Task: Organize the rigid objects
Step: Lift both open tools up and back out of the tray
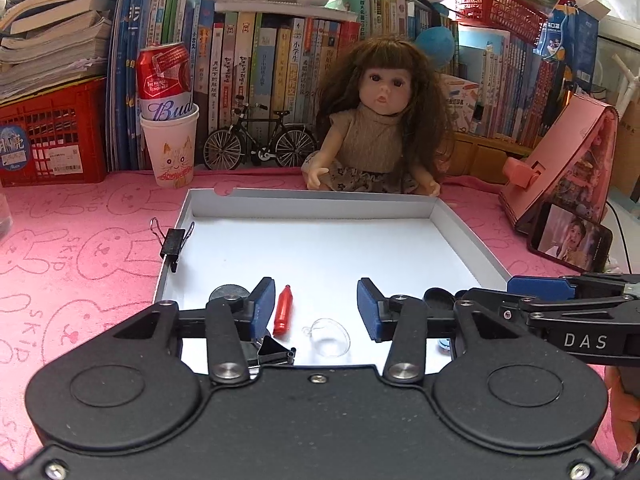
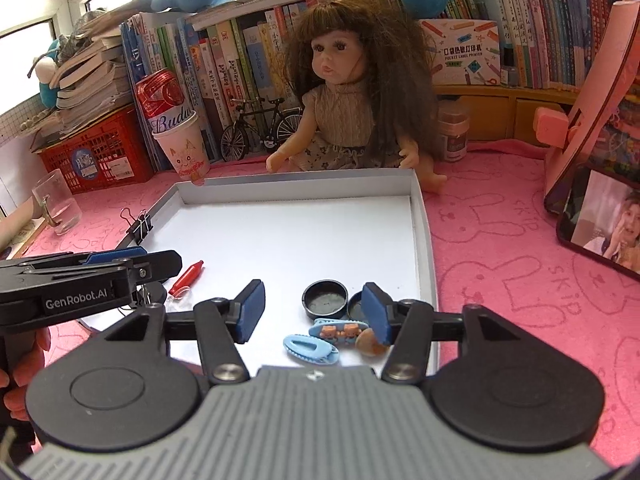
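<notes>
My left gripper (image 1: 316,306) has its jaws apart, nothing pinched. Under the gap, on the white tray (image 1: 312,206) floor near the near edge: a red pen-like stick (image 1: 283,310), short, pointed at the far end, lying just beside my left pad; a clear plastic half-dome (image 1: 328,337) with a tiny loop, near the stick but apart from it. A black binder clip (image 1: 272,354) lies at the near edge, partly under my gripper body. Another black binder clip (image 1: 173,240) is clamped on the tray's left wall.

My right gripper (image 2: 314,312) is also apart, gripping nothing. Between and below its pads, at the tray's near right corner: a black round lid (image 2: 325,300), rim up; a second black round piece (image 2: 355,307) touching it, partly behind my right pad; a blue hair clip with little bears (image 2: 339,330); a plain light-blue hair clip (image 2: 310,350) just beside that; a tan round piece (image 2: 370,345) half hidden by the pad.

All loose items crowd the tray's near edge. The middle and far half of the tray floor are bare white, low walls all round. A doll (image 1: 380,120) sits against the far wall, a paper cup (image 1: 172,148) holding a can at the far left corner outside the tray. Pink cloth (image 2: 520,240) surrounds the tray.
</notes>
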